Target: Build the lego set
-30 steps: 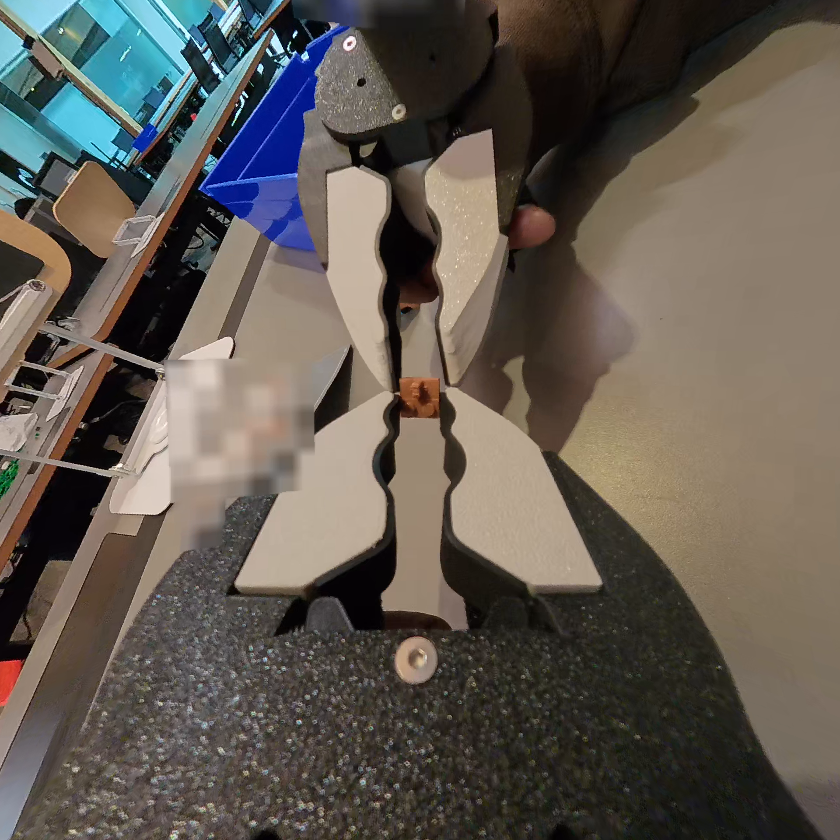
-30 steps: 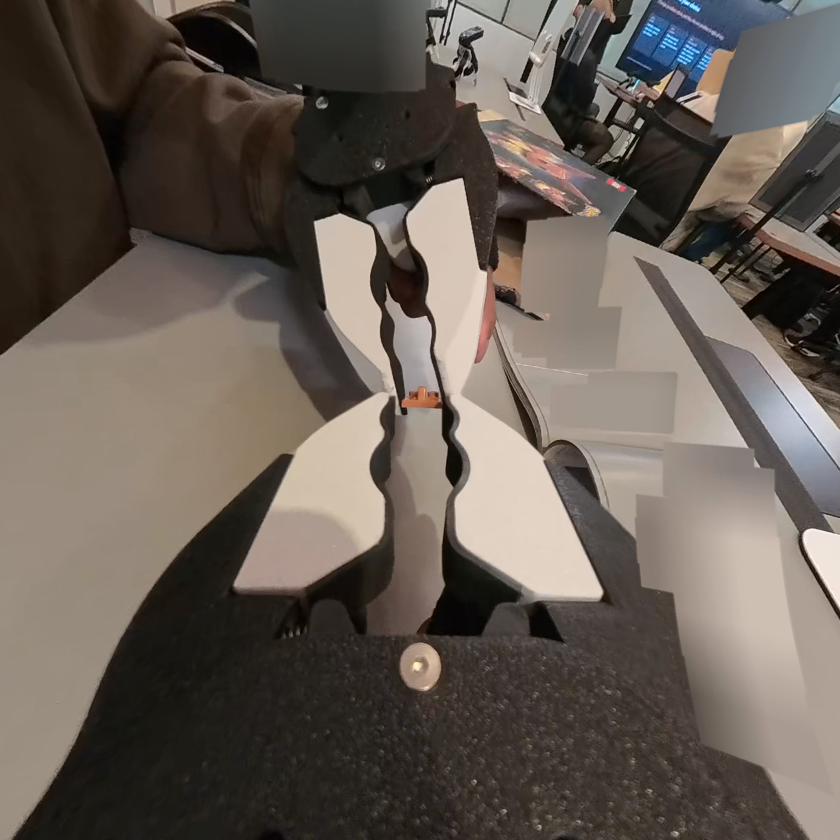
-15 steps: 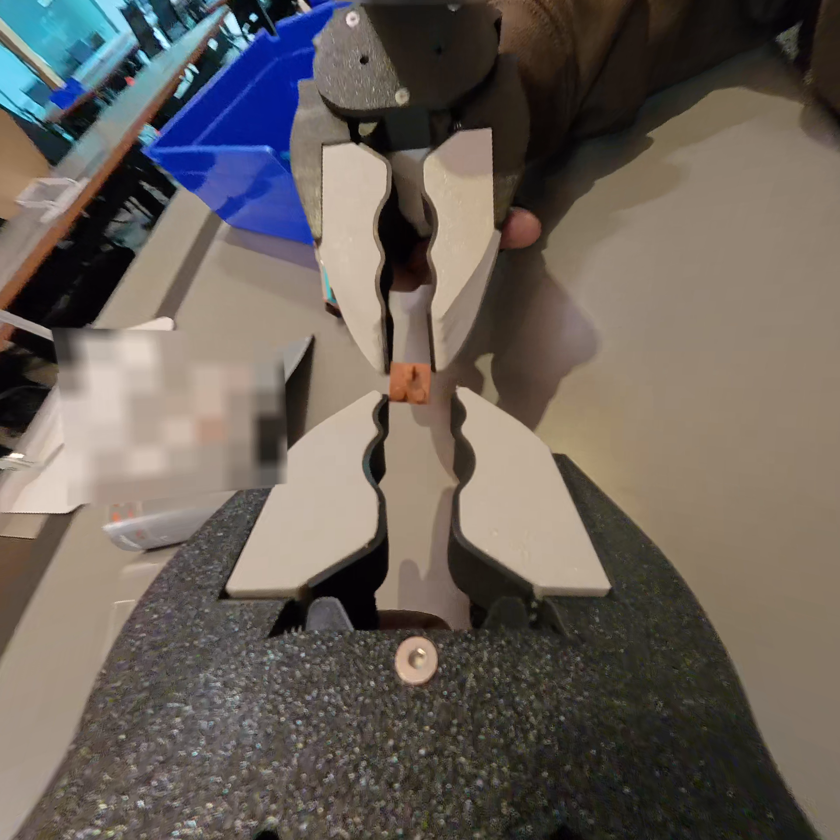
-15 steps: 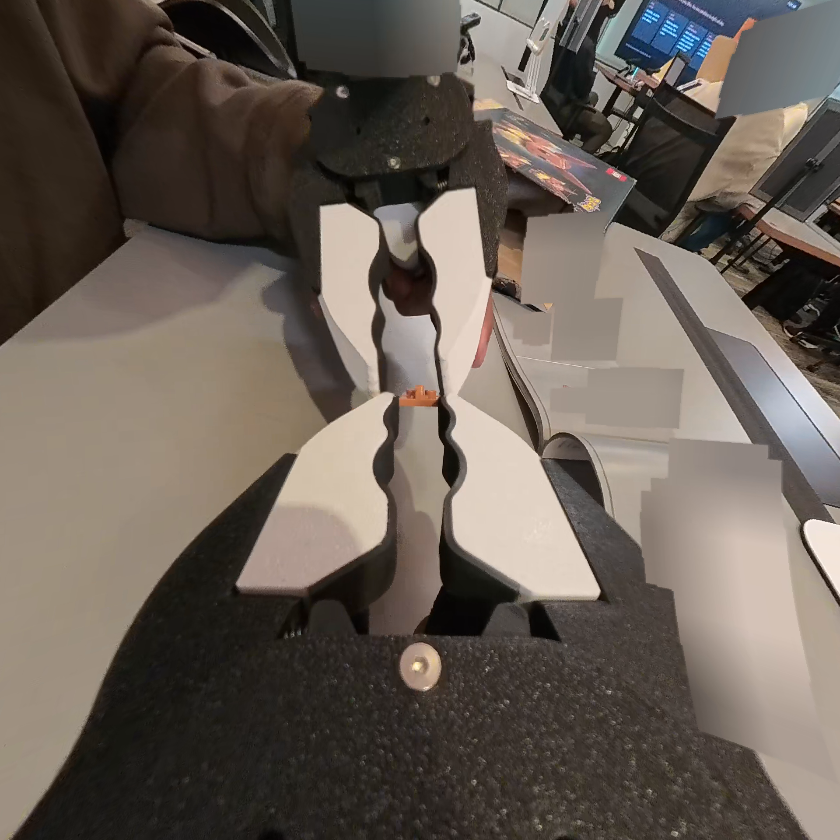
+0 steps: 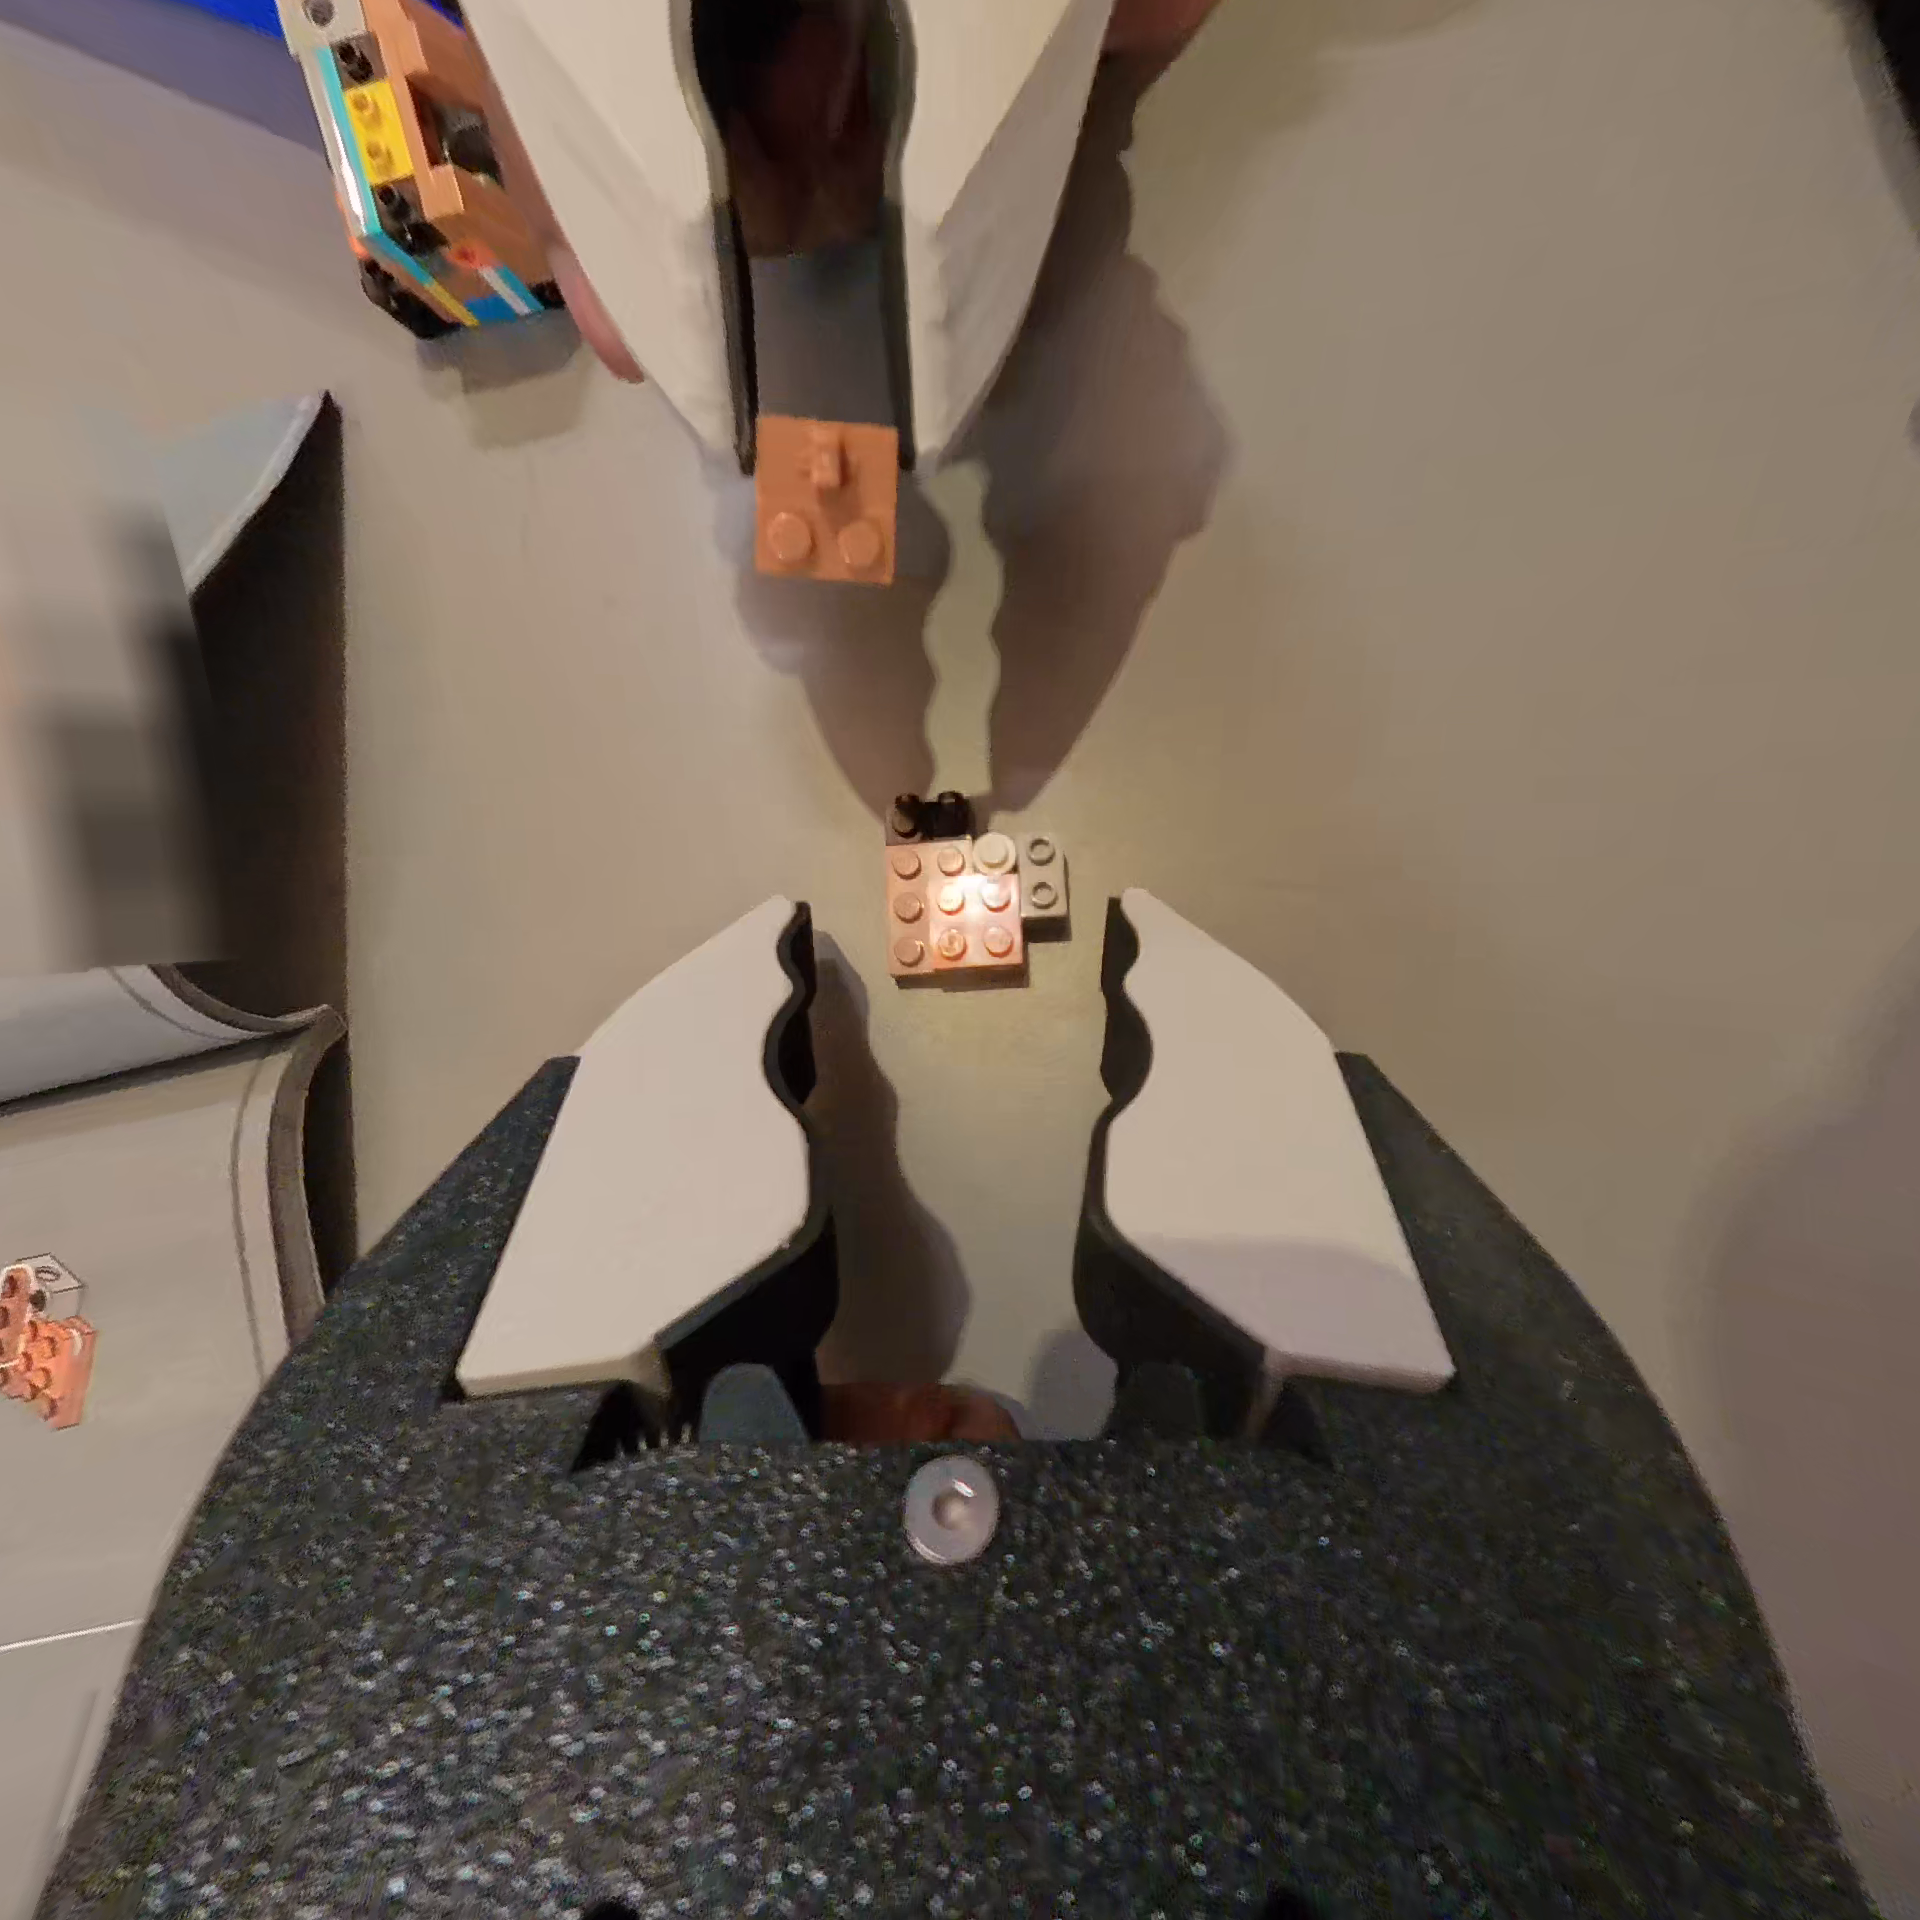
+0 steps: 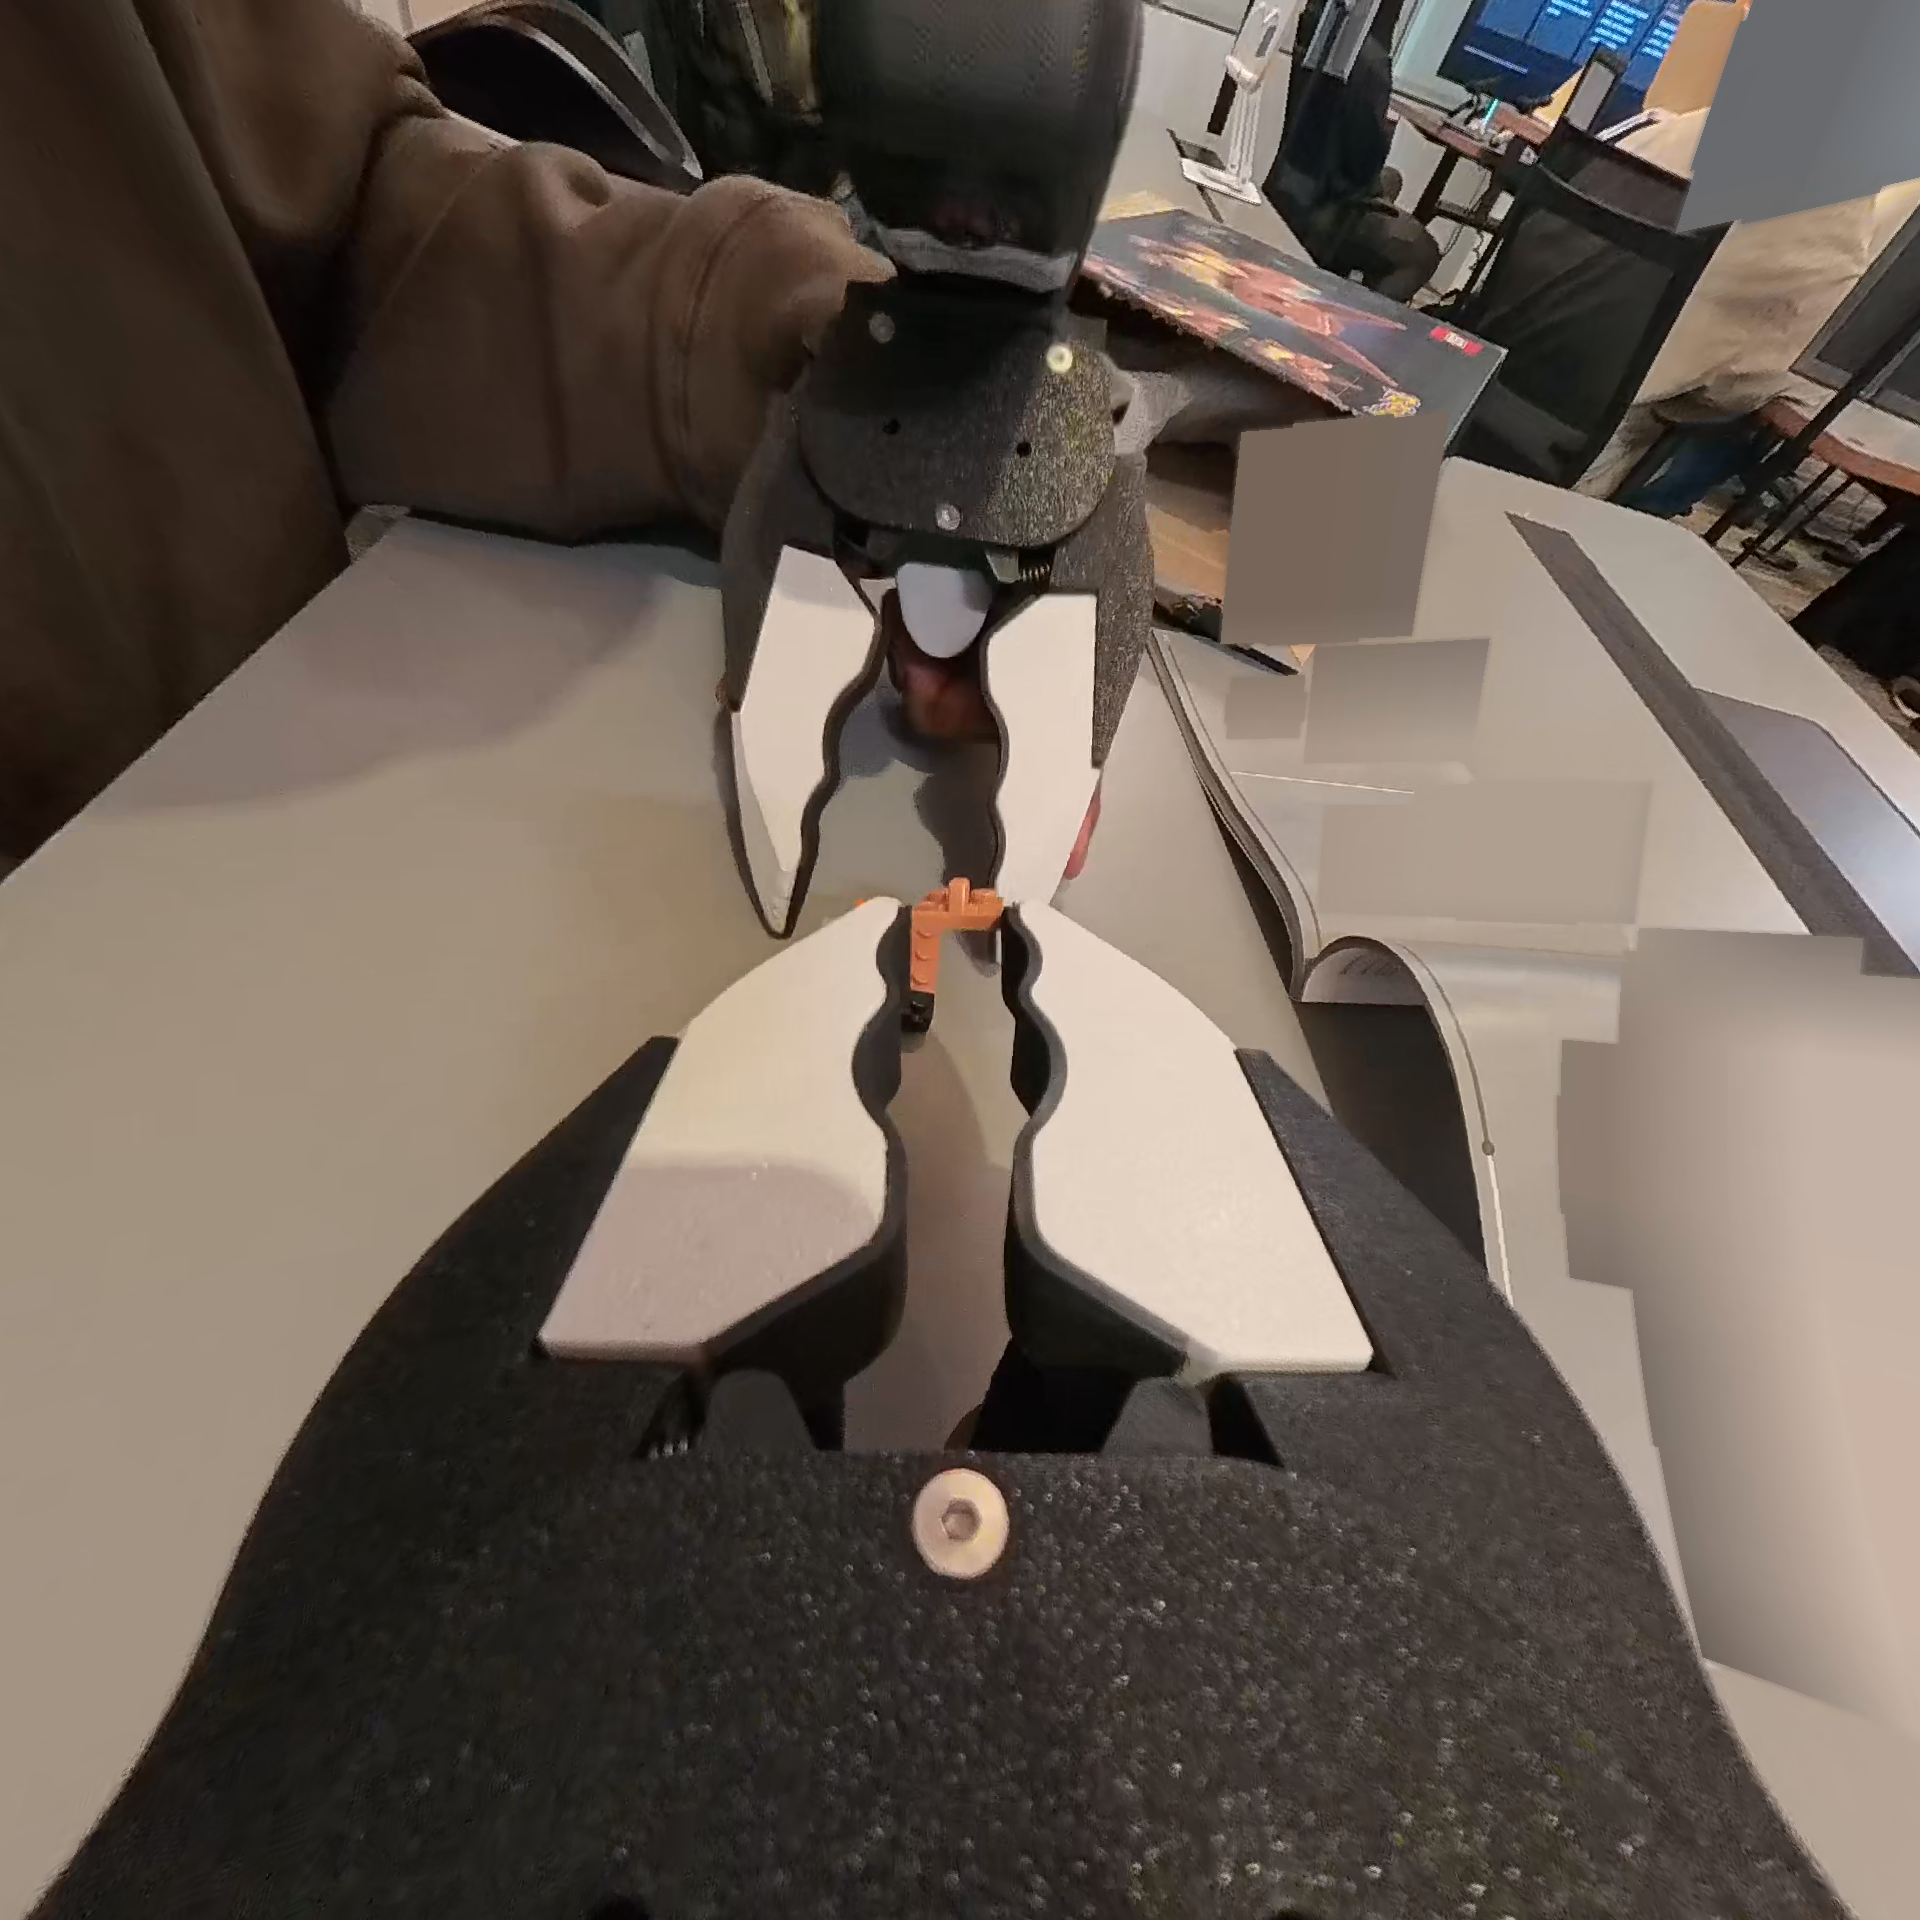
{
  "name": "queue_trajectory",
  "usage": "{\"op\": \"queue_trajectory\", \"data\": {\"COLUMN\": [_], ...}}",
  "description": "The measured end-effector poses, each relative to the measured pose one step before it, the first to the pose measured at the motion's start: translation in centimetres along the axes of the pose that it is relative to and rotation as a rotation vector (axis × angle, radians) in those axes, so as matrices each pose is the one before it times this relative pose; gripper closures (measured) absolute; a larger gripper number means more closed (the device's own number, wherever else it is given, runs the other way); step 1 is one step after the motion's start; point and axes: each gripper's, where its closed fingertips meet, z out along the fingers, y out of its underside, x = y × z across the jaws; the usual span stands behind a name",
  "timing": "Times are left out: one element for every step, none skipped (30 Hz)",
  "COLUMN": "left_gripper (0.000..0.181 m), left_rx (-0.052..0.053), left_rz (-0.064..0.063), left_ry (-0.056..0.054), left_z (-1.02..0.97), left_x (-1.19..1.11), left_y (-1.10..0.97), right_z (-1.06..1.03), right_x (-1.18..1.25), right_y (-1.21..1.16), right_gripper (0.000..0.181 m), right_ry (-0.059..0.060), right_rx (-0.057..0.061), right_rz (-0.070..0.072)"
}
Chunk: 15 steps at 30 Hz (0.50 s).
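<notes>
Between our two sets of jaws, bare grey table [image 5: 1507, 727] lies open on the right; to the left the room is bounded by the curled edge of an open booklet [image 5: 291, 1039]. Left gripper [image 5: 956, 914]: jaws spread wide, holding nothing, poised over a small tan-and-grey brick assembly [image 5: 971, 909] that sits on the table just ahead of the gap between them. Right gripper [image 6: 951, 914]: jaws pinching an orange plate [image 6: 956, 906], a narrow orange strip hanging below it. From the left wrist view we see that same plate [image 5: 826, 497] face-on beyond the assembly, studs and a small clip showing, and apart from the bricks on the table. Only the left wrist view shows a multicoloured partial build [image 5: 416, 177] far left of the opposite jaws and loose orange pieces [image 5: 42, 1340] on the booklet page. Only the right wrist view shows a brown sleeve [image 6: 416, 343] behind the left gripper, a printed box [image 6: 1278, 301] and distant desks.
</notes>
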Motion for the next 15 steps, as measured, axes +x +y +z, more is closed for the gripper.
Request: {"op": "queue_trajectory", "data": {"left_gripper": [0.128,0.128,0.128,0.128,0.128,0.129,0.130,0.133,0.137,0.144,0.148,0.148,0.148,0.148,0.148], "left_rx": [0.0033,0.0011,0.0038,0.0020,-0.0019,-0.0008,-0.0024,-0.0037,-0.0019,-0.0001,0.0022,-0.0005,0.0066,0.0118,0.0122], "left_rz": [-0.0115,-0.0120,-0.0147,-0.0149,-0.0099,-0.0090,-0.0062,0.0005,0.0080,0.0137,0.0122,0.0002,-0.0004,0.0003,-0.0020], "left_ry": [0.0008,0.0052,0.0067,0.0031,-0.0061,-0.0079,-0.0063,-0.0013,0.0004,0.0025,-0.0032,-0.0023,-0.0003,0.0002,0.0025], "left_z": [0.090,0.079,0.107,0.099,0.048,0.019,0.008,-0.003,0.002,-0.003,0.019,0.057,0.050,0.044,0.059], "left_x": [-0.043,0.037,0.061,0.007,-0.120,-0.147,-0.103,0.006,0.100,0.157,0.043,-0.037,-0.032,-0.020,0.005], "left_y": [-0.046,-0.028,-0.072,-0.053,-0.011,-0.005,0.012,0.010,-0.030,-0.057,-0.091,-0.052,-0.100,-0.142,-0.143], "right_z": [0.001,0.007,0.019,0.023,0.024,0.024,0.019,0.027,0.021,0.028,0.045,0.057,0.071,0.081,0.052], "right_x": [0.019,0.019,-0.002,-0.013,-0.023,-0.017,0.009,0.008,0.005,-0.024,-0.041,-0.059,-0.080,-0.065,-0.045], "right_y": [0.004,0.001,0.015,0.005,0.010,0.004,0.028,0.027,0.024,0.004,0.004,0.024,0.082,0.126,0.116], "right_gripper": [0.165,0.165,0.165,0.165,0.165,0.165,0.165,0.165,0.165,0.165,0.165,0.165,0.165,0.165,0.165], "right_ry": [0.0006,0.0006,0.0001,-0.0008,-0.0016,-0.0011,0.0003,0.0010,0.0004,-0.0012,-0.0030,-0.0039,-0.0038,-0.0032,-0.0021], "right_rx": [0.0013,0.0012,0.0012,0.0012,0.0017,0.0012,0.0001,-0.0004,0.0004,0.0022,0.0031,0.0016,-0.0021,-0.0058,-0.0061], "right_rz": [0.0020,0.0011,0.0015,0.0028,0.0034,0.0026,0.0013,0.0008,0.0020,0.0042,0.0061,0.0056,0.0031,0.0009,-0.0003]}}
